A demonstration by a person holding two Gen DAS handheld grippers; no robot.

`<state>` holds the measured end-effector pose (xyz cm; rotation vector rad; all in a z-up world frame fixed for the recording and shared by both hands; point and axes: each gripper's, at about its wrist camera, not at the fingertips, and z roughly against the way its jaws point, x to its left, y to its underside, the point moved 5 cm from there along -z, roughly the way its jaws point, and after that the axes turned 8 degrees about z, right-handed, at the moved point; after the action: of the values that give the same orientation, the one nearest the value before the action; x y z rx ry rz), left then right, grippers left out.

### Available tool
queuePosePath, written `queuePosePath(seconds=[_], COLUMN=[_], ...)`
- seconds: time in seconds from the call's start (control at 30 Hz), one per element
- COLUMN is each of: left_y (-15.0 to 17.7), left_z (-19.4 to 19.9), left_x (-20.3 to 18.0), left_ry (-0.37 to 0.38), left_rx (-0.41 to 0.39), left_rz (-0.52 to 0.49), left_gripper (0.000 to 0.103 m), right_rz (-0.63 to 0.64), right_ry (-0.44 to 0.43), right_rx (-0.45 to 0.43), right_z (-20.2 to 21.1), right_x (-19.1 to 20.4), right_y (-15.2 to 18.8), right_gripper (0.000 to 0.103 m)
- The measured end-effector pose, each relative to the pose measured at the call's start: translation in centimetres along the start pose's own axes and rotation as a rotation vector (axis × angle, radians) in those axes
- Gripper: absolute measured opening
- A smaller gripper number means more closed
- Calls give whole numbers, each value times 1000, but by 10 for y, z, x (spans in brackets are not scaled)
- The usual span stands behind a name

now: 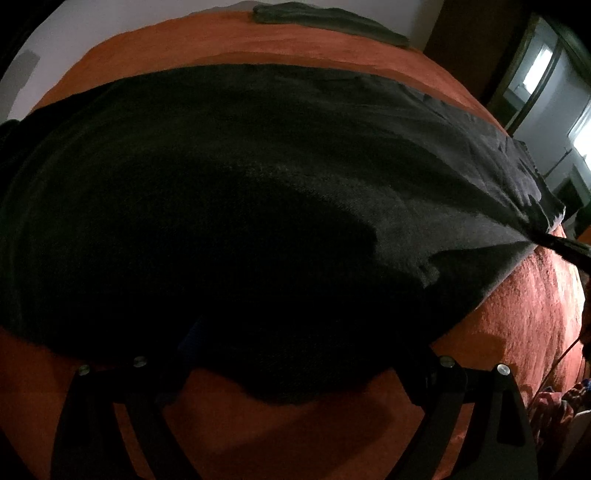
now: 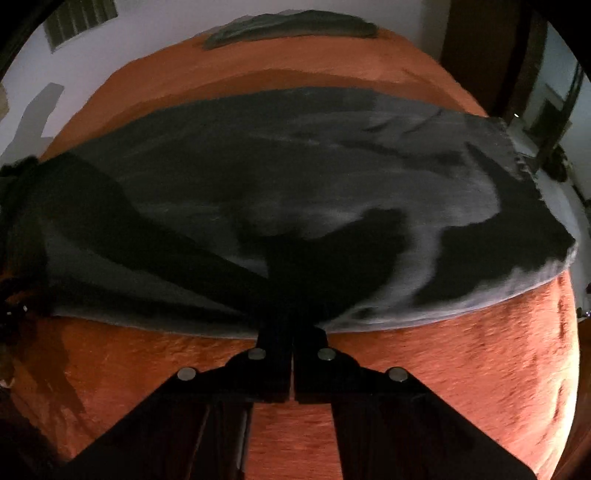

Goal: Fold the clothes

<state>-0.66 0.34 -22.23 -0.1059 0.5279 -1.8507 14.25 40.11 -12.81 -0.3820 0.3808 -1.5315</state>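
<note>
right wrist view: right tool [image 2: 291, 332] pinches the dark cloth's [image 2: 258, 177] near edge; left tool [image 1: 295, 369] spread wide beneath it.

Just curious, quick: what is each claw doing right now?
Left gripper: open, around the dark cloth's near edge.
Right gripper: shut on the dark cloth.

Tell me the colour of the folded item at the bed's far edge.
Dull grey-green folded garment, clearest in the right wrist view.

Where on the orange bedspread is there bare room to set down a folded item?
Bare orange bedspread lies near the tongs, and a strip between the dark garment and the grey-green folded cloth. The middle is covered.
</note>
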Motion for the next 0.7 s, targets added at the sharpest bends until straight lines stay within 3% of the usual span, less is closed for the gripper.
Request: queuePosePath(seconds=[0.03, 0.1, 0.3, 0.4, 0.43, 0.5, 0.57, 0.7], left_y=[1, 2, -2, -2, -3, -3, -2, -1], left_z=[1, 1, 4, 5, 5, 5, 5, 5], left_x=[0, 0, 5, 5, 5, 5, 5, 4], left_ry=[-1, 0, 19, 22, 25, 27, 22, 19], left_rx=[-1, -3, 2, 7, 10, 12, 11, 8], left_rz=[-1, -2, -8, -2, 0, 3, 2, 2], left_gripper=[94, 94, 94, 94, 94, 94, 94, 94], right_rz=[-2, 5, -339, -302, -274, -244, -246, -348], right_ry=[-5, 96, -34, 24, 7, -28, -52, -129], right_rx=[-12, -12, 32, 59, 29, -3, -4, 39], right_z=[3, 12, 13, 23, 31, 41, 46, 34], right_x=[-7, -30, -138, -134, -124, -108, -95, -98], right_y=[-2, 1, 25, 10, 0, -9, -7, 2], right_gripper=[0, 0, 0, 2, 5, 15, 39, 39])
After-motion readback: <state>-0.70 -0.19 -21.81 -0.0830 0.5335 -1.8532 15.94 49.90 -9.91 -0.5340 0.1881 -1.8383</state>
